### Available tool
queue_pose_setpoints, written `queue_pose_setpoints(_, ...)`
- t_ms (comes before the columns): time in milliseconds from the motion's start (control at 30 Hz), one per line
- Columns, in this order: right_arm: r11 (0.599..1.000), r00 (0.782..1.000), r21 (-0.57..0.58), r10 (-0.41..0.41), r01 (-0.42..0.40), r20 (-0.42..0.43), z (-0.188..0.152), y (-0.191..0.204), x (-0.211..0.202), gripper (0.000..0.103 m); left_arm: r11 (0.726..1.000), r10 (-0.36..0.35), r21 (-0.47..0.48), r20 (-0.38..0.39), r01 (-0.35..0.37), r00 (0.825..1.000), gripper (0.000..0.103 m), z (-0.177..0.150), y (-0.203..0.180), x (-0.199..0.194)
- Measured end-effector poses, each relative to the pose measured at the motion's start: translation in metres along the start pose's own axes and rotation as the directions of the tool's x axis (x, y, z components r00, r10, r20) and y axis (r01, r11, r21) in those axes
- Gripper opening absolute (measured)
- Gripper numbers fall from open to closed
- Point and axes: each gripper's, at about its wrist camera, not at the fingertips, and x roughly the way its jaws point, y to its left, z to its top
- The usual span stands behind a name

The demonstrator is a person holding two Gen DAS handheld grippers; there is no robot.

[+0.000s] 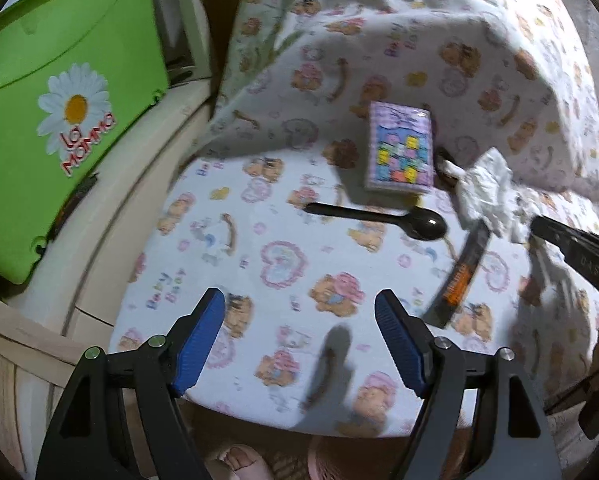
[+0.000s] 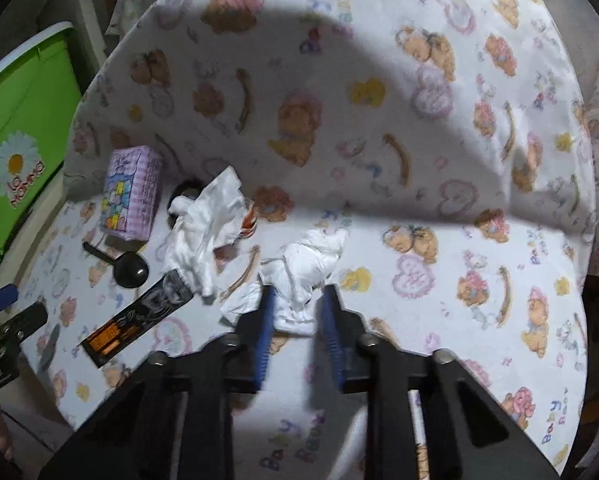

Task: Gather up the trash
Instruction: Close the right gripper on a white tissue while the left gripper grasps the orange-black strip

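1. Right claw (image 2: 297,308): clenched on a tissue (image 2: 303,272). The white crumpled wad sits between my two blue pads (image 2: 267,320), which bear on it from both sides. It still rests on the sheet (image 2: 439,184), near the front edge of the mattress.

2. Left claw (image 1: 299,316): released. My jaws stand wide apart above the bear-print sheet, with nothing between them.

3. Remaining trash on the sheet, seen from the right wrist:
- A second tissue (image 2: 203,224), larger and crumpled, lies just left of the gripped one and apart from it.
- A black and orange wrapper (image 2: 139,320) lies flat; its far end touches the second tissue.
- A black spoon (image 2: 131,268) lies between the wrapper and the box, bowl towards the tissue.
- A purple box (image 2: 129,196) lies furthest back, against the raised fold of the sheet.

4. A green bin (image 1: 59,120) with a daisy print stands to the left, off the mattress and well apart from both claws.

5. The left wrist view is blurred at its right edge; I cannot tell the right claw's grip from there.
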Motion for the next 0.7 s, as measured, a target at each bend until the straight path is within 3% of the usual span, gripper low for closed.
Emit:
queue_pose_setpoints(67,0.999,0.999,0.006,0.034,-0.035,0.029,-0.001,-0.001,-0.007,0.005,1.0,-0.004,0.012,0.0,0.004,1.0,0.076,-0.003,-0.006,-0.001)
queue_pose_setpoints(167,1.0,0.997,-0.027,0.013,-0.011,0.076,-0.003,0.002,-0.021,0.005,0.999,0.002,0.036,0.005,-0.002,1.0,0.076,-0.005,-0.013,-0.001)
queue_pose_setpoints(367,0.996,0.996,0.043,0.071,-0.074,0.057,-0.011,-0.008,-0.035,0.005,0.998,-0.026,0.056,0.021,0.025,0.999,0.076,-0.007,-0.027,-0.014)
queue_pose_setpoints(700,0.998,0.996,0.058,-0.007,0.002,0.085,-0.022,-0.008,-0.049,0.005,0.987,-0.075,0.147,0.025,0.071,0.997,0.075,0.003,-0.073,-0.011)
